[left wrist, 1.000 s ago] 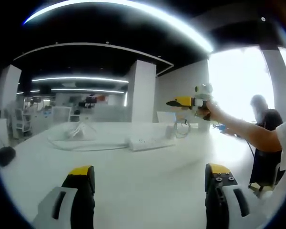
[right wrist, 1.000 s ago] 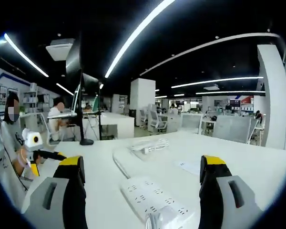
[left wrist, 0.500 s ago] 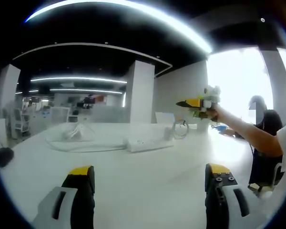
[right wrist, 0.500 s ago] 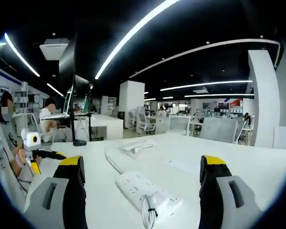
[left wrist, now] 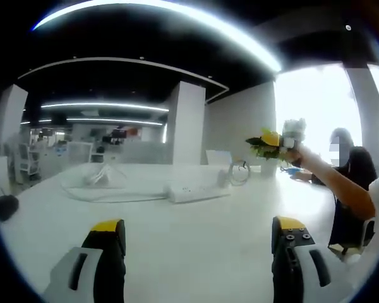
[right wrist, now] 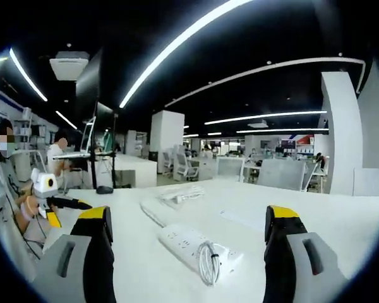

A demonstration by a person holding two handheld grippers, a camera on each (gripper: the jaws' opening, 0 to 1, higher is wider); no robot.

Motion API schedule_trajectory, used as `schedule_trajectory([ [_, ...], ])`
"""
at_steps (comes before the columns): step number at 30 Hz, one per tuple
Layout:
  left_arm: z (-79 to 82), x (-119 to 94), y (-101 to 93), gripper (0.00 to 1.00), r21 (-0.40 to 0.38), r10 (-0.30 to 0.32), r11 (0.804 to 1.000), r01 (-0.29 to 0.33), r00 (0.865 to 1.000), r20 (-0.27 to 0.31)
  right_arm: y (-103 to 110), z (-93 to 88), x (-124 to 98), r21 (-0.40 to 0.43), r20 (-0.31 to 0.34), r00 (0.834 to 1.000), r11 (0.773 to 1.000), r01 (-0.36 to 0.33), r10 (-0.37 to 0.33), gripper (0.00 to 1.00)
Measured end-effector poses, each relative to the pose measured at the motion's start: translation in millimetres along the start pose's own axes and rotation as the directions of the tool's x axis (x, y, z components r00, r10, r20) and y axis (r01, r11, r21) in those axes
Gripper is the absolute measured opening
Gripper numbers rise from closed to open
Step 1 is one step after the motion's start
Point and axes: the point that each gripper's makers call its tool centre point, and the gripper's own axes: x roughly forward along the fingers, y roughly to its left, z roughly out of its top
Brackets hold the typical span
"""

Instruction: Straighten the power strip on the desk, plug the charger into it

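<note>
A white power strip (left wrist: 196, 191) lies at an angle on the white desk (left wrist: 189, 246), beyond my open left gripper (left wrist: 197, 225). A coil of its cord (left wrist: 240, 172) sits at its right end. Farther left lies a blurred white bundle of cable, perhaps the charger (left wrist: 101, 177). My right gripper (left wrist: 256, 142) hangs in the air at the right, held by a hand. In the right gripper view the power strip (right wrist: 186, 241) lies between the jaws of my open right gripper (right wrist: 188, 214), its coiled cord (right wrist: 208, 262) nearest. The white bundle (right wrist: 180, 192) lies behind it. My left gripper (right wrist: 63, 208) shows at the left.
A flat sheet of paper (right wrist: 240, 218) lies on the desk right of the strip. A monitor on a stand (right wrist: 101, 151) rises on another desk at the left. A person sits by the bright window (left wrist: 350, 158). Office desks and chairs fill the background.
In the left gripper view the right gripper has drifted right and slightly up. The right gripper's camera has pulled back, bringing the strip's coiled cord into view. The strip has not moved.
</note>
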Motion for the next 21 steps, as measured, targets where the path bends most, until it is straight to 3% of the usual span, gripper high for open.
schedule_trajectory([
  [21,-1.2,1.7,-3.2,0.99,-0.008,-0.004,1.0,0.004,1.0,0.006,22.0,-12.1,-51.8,-0.024,0.033,0.99,0.99,0.139,-0.138,1.0],
])
